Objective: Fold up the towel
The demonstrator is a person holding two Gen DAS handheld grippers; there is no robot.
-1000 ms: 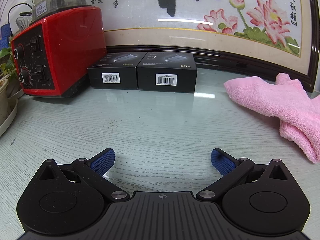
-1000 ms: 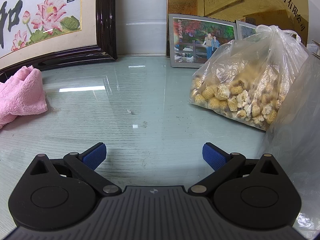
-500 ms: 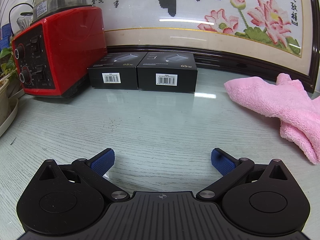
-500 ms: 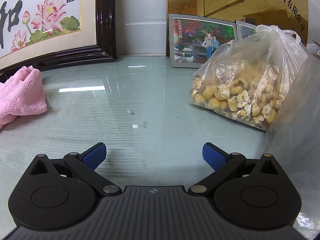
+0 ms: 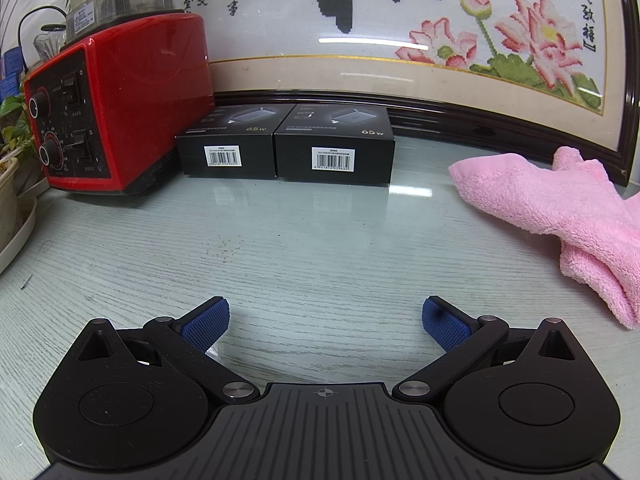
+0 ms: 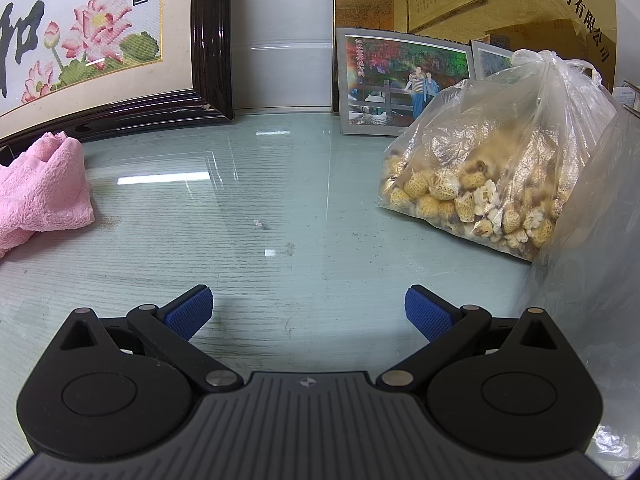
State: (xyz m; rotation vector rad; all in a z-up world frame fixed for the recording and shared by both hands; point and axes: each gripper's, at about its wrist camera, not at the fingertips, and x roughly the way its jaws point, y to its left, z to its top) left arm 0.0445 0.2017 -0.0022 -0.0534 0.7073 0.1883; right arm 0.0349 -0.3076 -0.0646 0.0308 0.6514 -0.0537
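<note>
Glass-covered pale tabletop: I find the crumpled pink terry towel lying unfolded, untouched, right of my left gripper. Both it and the right gripper have fingers spread apart, empty.

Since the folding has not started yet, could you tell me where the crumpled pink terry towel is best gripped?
Probably at the free near end of the crumpled pink terry towel, which points toward the left claw. Come in low from its left, along the pale glass-topped table. That flap lies thin and clear of the bunched middle, so it should pinch cleanly.
</note>
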